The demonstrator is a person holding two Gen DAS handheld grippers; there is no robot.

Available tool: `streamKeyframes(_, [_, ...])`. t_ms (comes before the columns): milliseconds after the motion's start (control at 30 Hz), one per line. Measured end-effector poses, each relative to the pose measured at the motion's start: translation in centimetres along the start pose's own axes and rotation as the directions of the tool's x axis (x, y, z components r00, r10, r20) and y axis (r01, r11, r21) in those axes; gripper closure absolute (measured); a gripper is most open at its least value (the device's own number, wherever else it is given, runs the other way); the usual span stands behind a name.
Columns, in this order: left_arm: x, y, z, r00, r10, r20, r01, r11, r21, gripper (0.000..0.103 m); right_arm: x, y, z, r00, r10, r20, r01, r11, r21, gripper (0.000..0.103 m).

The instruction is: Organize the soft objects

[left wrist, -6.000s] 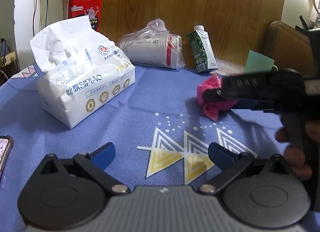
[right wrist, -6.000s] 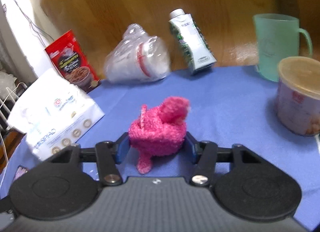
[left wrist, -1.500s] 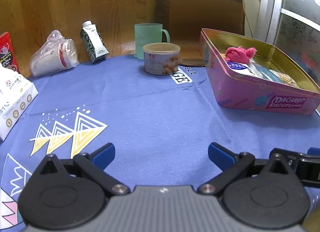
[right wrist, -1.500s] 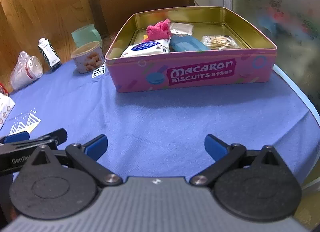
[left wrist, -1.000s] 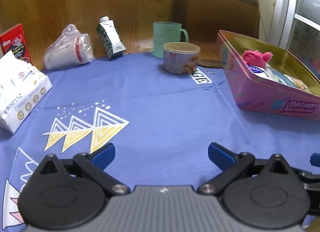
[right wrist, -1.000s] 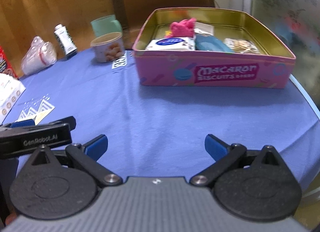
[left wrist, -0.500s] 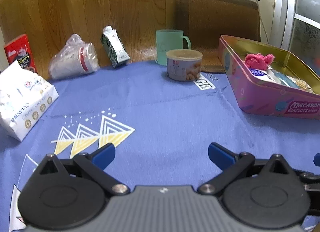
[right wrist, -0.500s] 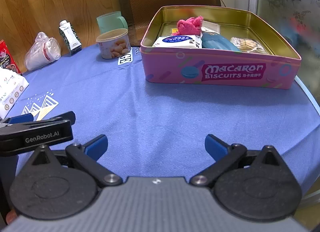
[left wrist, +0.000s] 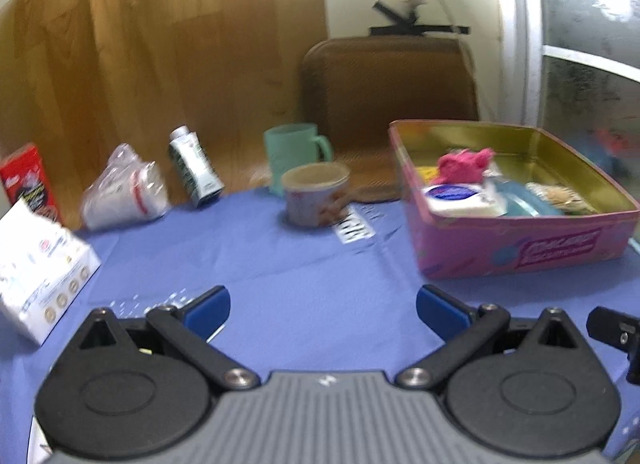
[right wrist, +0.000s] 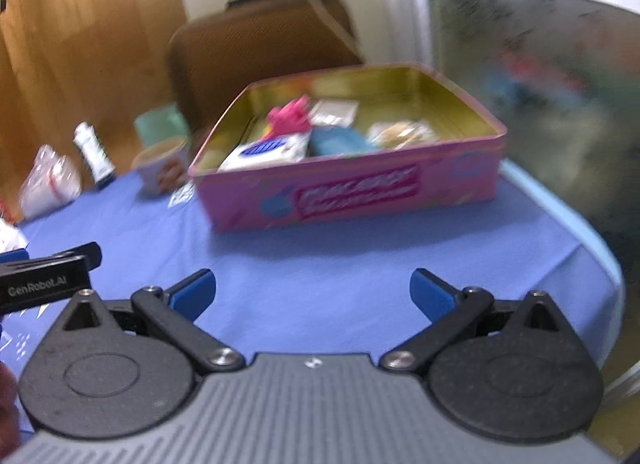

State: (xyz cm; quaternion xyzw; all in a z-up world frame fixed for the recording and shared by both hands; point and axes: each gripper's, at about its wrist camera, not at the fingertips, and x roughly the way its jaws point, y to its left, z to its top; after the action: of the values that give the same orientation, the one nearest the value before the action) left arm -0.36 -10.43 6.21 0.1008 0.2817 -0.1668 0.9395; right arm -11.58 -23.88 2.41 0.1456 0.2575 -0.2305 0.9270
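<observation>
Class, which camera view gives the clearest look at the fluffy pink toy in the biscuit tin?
The left wrist view: the pink toy is sharper there, lying at the back left of the pink tin. The right wrist view shows it smaller and blurred.

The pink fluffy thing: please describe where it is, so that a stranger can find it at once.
Find the pink biscuit tin on the blue tablecloth. The pink fluffy thing lies inside, toward the back left corner, behind a white packet. It alone there is fuzzy and bright pink.
</observation>
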Motion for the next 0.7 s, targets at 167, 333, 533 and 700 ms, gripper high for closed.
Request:
streamKeyframes(167, [-0.6,-2.3,0.9,1.0,-0.021,0.017,0.021,0.999,0.038,0.0,-1.2,-2.3,-0.3,0.998,-0.033,0.061,0.028,0.997,0.07,0.0])
streamKeyframes(333, [-0.8,-4.5,1.6,0.998,-0.07,0.008,0.069,0.995,0.073,0.0,-2.0,-3.6,-0.1,0.994,-0.053,0.101,0.041,0.992,0.118,0.0])
streamKeyframes(533, [-0.8,-6.8,2.3,0.994,-0.109,0.002,0.108,0.988,0.108,0.0,-2.6,-4.3,0.0,0.987,-0.069,0.144,0.049,0.99,0.134,0.0])
streamKeyframes(700, [-0.7,-8.1,2.8,0.994,-0.113,0.01,0.11,0.984,0.137,0.0,-2.7,-5.1,0.0,0.986,-0.076,0.146,0.053,0.986,0.158,0.0])
